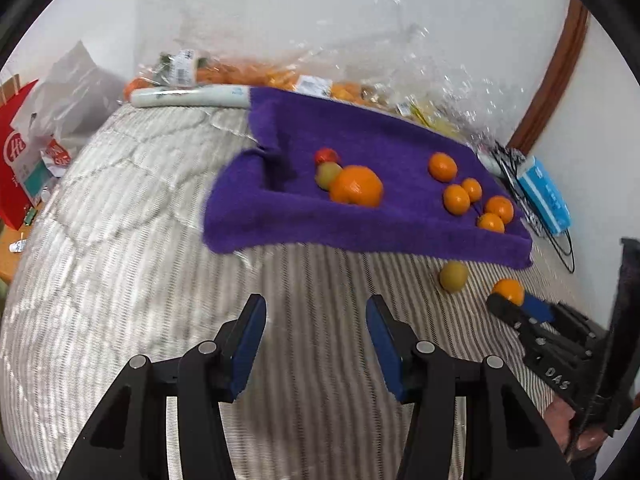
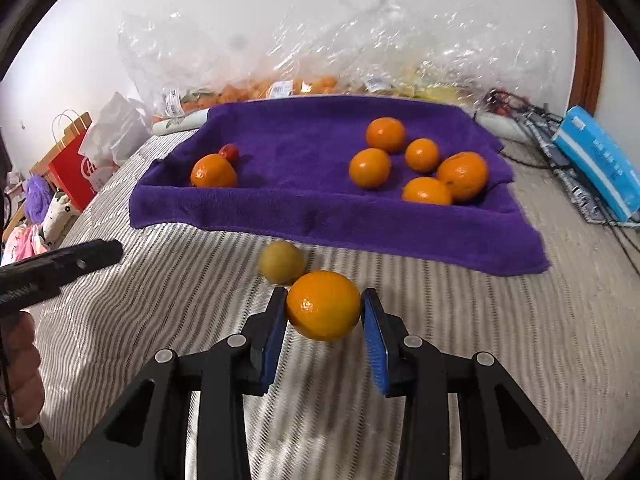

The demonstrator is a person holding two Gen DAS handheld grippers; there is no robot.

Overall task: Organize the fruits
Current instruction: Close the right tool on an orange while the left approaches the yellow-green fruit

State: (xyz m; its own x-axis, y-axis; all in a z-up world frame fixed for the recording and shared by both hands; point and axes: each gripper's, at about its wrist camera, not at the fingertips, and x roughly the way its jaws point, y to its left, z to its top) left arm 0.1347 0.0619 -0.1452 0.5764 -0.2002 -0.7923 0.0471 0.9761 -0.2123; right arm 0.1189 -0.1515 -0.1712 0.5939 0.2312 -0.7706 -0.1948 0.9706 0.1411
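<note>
Right gripper (image 2: pixel 323 322): its jaws sit on either side of an orange (image 2: pixel 323 305); the left pad looks to touch the fruit, the right pad shows a sliver of gap, so I cannot tell whether the grip is fully made (motion blur does not help).
Left gripper (image 1: pixel 316 344): jaws spread apart, nothing between them, only the striped bedcover (image 1: pixel 160 240) ahead of its tips.
Key relation: the orange lies squarely between the right jaws, level with the pad tips; it is round, so no long axis matters. The right hand is much the nearer; the left gripper is well off to that fruit's left.
Next fruit: a yellow-green fruit (image 2: pixel 281 262) lies just beyond the right jaws, slightly left of their centre line, near the held orange.
Destination (a judgement): the purple towel (image 2: pixel 312 208) lies straight ahead of both grippers, past the yellow-green fruit.
Count on the towel, right cluster: five oranges (image 2: pixel 422 155), ahead and right of the right jaws.
Count on the towel, left cluster: one large orange (image 2: pixel 213 171), one small red fruit (image 2: pixel 229 152), one yellow-green fruit (image 1: pixel 327 175) (hidden from the right wrist view).
Count off the towel: two, one orange and one yellow-green.
Beyond the towel: clear plastic bags (image 2: pixel 320 40) of more produce, uncountable.
</note>
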